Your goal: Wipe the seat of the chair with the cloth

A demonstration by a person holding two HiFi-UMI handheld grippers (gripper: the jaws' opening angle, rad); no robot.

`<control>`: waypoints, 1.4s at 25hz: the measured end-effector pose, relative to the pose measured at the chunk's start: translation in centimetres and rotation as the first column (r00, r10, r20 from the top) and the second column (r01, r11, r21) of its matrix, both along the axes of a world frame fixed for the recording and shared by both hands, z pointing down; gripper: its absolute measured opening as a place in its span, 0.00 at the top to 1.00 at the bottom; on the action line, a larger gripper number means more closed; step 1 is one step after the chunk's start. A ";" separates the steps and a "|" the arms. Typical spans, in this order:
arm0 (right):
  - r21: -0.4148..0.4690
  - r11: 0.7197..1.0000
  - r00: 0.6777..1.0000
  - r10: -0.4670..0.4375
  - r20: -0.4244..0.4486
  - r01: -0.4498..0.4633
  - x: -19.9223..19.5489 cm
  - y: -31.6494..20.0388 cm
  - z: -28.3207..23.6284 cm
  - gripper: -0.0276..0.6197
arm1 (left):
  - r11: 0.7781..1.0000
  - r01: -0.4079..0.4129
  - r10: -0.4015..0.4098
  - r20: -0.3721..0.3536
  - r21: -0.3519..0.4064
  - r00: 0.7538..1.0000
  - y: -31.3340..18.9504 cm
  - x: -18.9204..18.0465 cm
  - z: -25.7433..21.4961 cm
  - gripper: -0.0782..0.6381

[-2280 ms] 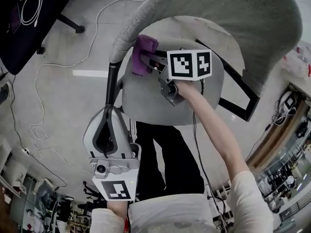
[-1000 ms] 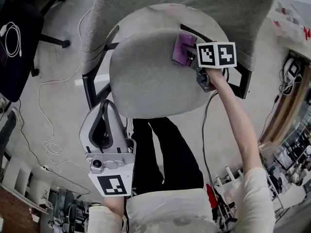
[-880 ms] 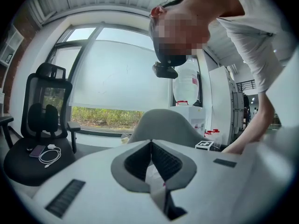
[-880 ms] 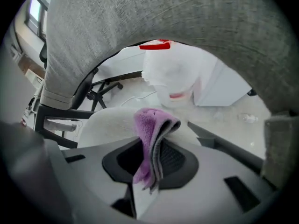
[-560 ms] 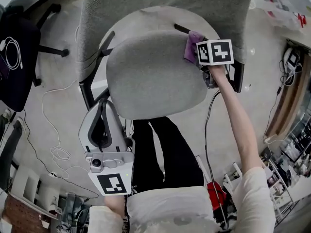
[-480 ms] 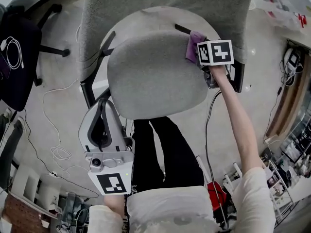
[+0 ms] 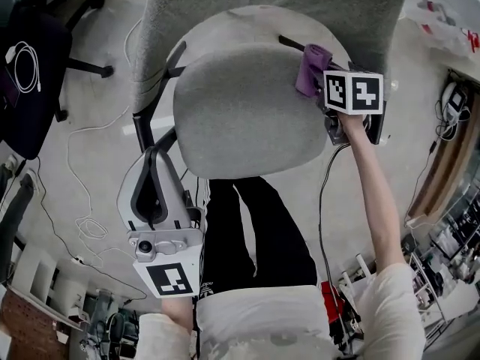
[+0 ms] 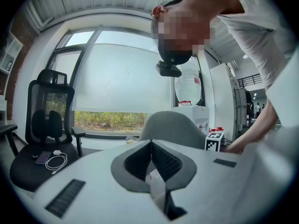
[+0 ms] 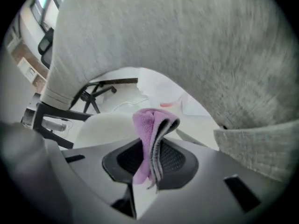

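The grey fabric chair seat (image 7: 240,115) fills the middle of the head view, with its backrest (image 7: 277,6) above. A folded purple cloth (image 7: 311,67) rests at the seat's right rear rim, and my right gripper (image 7: 318,79) is shut on it. In the right gripper view the cloth (image 9: 152,136) stands pinched between the jaws, with the backrest (image 9: 187,45) close overhead. My left gripper (image 7: 154,156) hangs off the seat's front left corner, shut and holding nothing; in its own view (image 8: 151,146) the jaws meet.
A black office chair (image 7: 30,43) carrying a white cable stands at the far left. Loose cables (image 7: 82,223) trail over the floor on the left. The person's dark trouser legs (image 7: 255,231) stand just in front of the seat. Clutter lines the right side.
My right gripper carried the cloth from the seat's left rear across to its right rear rim, sliding slightly further right in the last half second. The left gripper has stayed low.
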State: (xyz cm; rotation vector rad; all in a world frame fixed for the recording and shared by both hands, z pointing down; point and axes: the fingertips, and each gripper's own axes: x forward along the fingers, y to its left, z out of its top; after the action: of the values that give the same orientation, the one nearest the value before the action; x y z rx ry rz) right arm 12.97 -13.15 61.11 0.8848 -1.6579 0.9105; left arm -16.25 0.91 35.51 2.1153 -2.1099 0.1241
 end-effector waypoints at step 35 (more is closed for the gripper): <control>-0.315 0.917 0.903 -0.096 0.419 0.244 -23.8 20.2 4.3 0.82 | 0.989 0.149 -0.149 0.009 -0.021 0.989 4.4 -2.2 0.1 0.87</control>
State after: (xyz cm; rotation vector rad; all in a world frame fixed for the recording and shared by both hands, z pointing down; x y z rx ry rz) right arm -10.86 7.10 65.39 0.3027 -1.7912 1.2799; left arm -18.50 5.33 35.62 1.9395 -2.2510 0.1374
